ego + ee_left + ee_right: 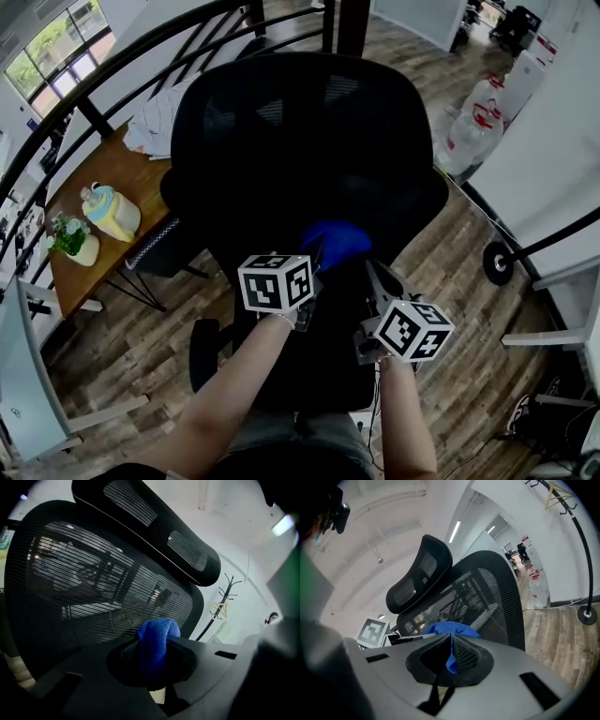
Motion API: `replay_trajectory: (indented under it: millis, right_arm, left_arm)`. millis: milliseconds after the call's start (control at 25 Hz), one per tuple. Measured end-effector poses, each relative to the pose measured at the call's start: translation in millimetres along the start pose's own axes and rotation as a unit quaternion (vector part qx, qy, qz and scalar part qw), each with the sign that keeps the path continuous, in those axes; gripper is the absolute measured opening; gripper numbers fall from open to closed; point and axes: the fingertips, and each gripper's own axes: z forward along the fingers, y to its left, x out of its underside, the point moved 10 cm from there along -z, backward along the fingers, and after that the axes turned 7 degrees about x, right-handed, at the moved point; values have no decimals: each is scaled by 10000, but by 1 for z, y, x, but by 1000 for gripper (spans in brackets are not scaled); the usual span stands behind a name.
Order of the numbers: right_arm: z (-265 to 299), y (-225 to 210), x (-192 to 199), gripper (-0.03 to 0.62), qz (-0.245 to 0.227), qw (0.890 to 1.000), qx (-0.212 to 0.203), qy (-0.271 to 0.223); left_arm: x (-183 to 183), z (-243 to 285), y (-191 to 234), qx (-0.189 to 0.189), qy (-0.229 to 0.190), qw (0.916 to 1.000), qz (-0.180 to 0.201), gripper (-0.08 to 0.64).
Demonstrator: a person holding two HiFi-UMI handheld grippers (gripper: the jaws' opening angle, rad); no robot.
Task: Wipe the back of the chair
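A black mesh chair (309,141) fills the head view, its backrest turned toward the person. A bunched blue cloth (336,239) sits low against that backrest, just ahead of both tools. The left gripper (152,660) is clamped on a thick fold of it. The right gripper (451,656) pinches a thin edge, its jaws nearly together.

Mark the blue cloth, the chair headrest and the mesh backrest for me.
blue cloth (157,637): left gripper view, bunched top above the jaws.
headrest (154,531): left gripper view, middle of the pad.
mesh backrest (487,592): right gripper view, centre of the mesh.
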Motion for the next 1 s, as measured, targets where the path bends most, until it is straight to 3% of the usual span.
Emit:
replay_trajectory:
  millis: [520, 1000]
  right_arm:
    - [46, 62, 17, 31, -288, 9966, -599, 482]
    - [75, 116, 41, 31, -512, 9893, -1096, 820]
  left_arm:
    - [-13, -66, 57, -638, -388, 9969, -246, 44]
    - [-18, -129, 108, -1269, -738, 9880, -478, 44]
